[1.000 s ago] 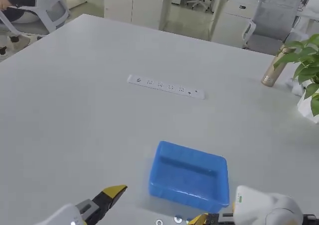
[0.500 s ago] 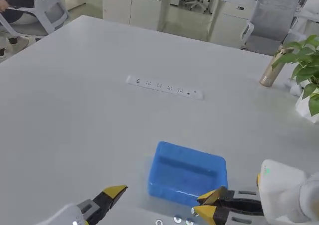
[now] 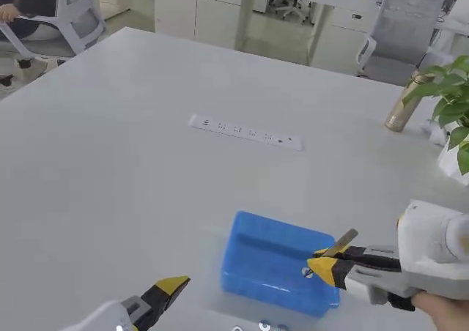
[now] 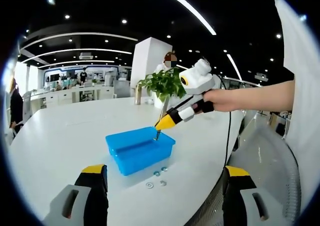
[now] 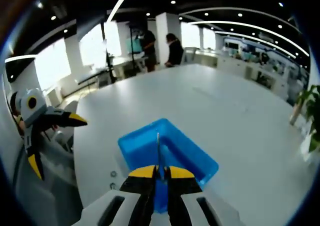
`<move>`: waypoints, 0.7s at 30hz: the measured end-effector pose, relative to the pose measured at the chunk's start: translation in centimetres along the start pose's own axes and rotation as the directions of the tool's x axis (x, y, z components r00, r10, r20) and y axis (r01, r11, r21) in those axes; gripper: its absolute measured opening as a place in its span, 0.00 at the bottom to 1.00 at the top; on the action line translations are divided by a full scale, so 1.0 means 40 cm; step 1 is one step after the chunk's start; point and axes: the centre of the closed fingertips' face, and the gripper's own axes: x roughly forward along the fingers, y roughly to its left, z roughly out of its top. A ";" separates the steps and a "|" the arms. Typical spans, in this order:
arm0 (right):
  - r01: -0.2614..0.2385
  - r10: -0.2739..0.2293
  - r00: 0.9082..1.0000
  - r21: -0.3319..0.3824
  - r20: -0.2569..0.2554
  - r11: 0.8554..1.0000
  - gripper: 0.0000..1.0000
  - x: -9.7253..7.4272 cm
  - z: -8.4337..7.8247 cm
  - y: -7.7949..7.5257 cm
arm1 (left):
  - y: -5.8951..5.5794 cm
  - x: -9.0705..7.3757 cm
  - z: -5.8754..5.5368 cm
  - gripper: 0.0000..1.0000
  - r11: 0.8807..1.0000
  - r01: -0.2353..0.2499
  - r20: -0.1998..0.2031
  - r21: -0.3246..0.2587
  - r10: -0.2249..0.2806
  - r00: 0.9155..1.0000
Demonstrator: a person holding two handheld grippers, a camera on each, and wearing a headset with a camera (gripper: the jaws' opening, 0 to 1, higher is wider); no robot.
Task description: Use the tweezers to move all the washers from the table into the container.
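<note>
In the head view, the right hand-held gripper comes in from the lower right, clenched on the tweezers. Their tip hangs over the right part of the blue container, low in the middle of the frame. A pale speck at the tip may be a washer, but it is too small to tell. Some washers lie on the table at the bottom edge, just beside the container. The left hand-held gripper sits at the lower left.

In the left gripper view, its own jaws stand wide apart at the bottom, released and holding nothing. About four washers lie low in the centre, near the container.

In the right gripper view, the jaws press on the tweezers, which point up the centre into the container. Two washers lie at the lower left.

The task looks partway done, with several washers left to move. What is already in the container cannot be made out.
</note>
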 end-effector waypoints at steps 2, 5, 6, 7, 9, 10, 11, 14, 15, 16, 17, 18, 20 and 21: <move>0.009 -0.009 1.000 0.004 -0.016 1.000 0.04 0.013 -0.008 -0.013 | -0.002 0.001 -0.004 0.94 1.000 0.004 -0.010 0.006 -0.004 1.000; 0.022 -0.021 0.999 0.043 -0.036 0.999 0.04 0.031 -0.021 -0.037 | -0.003 0.002 -0.004 0.94 1.000 0.005 -0.010 0.013 -0.005 1.000; 0.026 -0.023 0.999 0.053 -0.041 0.998 0.04 0.034 -0.023 -0.041 | -0.004 0.002 -0.003 0.94 1.000 0.007 -0.008 0.011 -0.007 1.000; 0.032 -0.029 0.998 0.056 -0.051 0.998 0.04 0.039 -0.025 -0.044 | -0.004 0.002 -0.003 0.94 1.000 0.007 -0.007 0.010 -0.007 1.000; 0.034 -0.031 0.997 0.049 -0.064 0.998 0.04 0.049 -0.029 -0.048 | -0.003 0.002 -0.002 0.94 1.000 0.006 -0.005 0.010 -0.006 1.000; 0.032 -0.028 0.997 0.048 -0.067 0.998 0.04 0.053 -0.031 -0.050 | -0.003 0.003 -0.002 0.94 1.000 0.006 -0.005 0.009 -0.005 1.000; 0.029 -0.025 0.997 0.048 -0.071 0.998 0.04 0.058 -0.033 -0.055 | -0.002 0.003 -0.003 0.94 1.000 0.004 -0.006 0.010 -0.003 1.000; 0.021 -0.017 0.997 0.045 -0.074 0.999 0.04 0.071 -0.038 -0.057 | -0.003 0.004 -0.004 0.94 1.000 0.004 -0.009 0.011 -0.004 1.000; 0.020 -0.017 0.997 0.042 -0.080 0.999 0.04 0.075 -0.043 -0.061 | -0.003 0.004 -0.004 0.94 1.000 0.005 -0.008 0.012 -0.004 1.000; 0.022 -0.018 0.996 0.038 -0.091 0.999 0.04 0.080 -0.050 -0.058 | -0.002 0.003 -0.004 0.94 1.000 0.003 -0.010 0.015 -0.003 1.000; 0.023 -0.019 0.995 0.037 -0.097 0.999 0.04 0.082 -0.053 -0.056 | -0.002 0.003 -0.004 0.94 1.000 0.002 -0.009 0.016 -0.002 1.000; 0.017 -0.014 0.996 0.033 -0.088 0.999 0.05 0.080 -0.050 -0.051 | -0.002 0.003 -0.006 0.94 1.000 0.003 -0.013 0.014 -0.003 1.000; 0.013 -0.010 0.995 0.031 -0.094 0.999 0.05 0.079 -0.051 -0.046 | -0.003 0.003 -0.005 0.94 1.000 0.005 -0.009 0.014 -0.005 1.000; 0.015 -0.013 0.995 0.015 -0.102 1.000 0.05 0.078 -0.052 -0.043 | -0.003 0.003 -0.005 0.94 1.000 0.004 -0.011 0.016 -0.004 1.000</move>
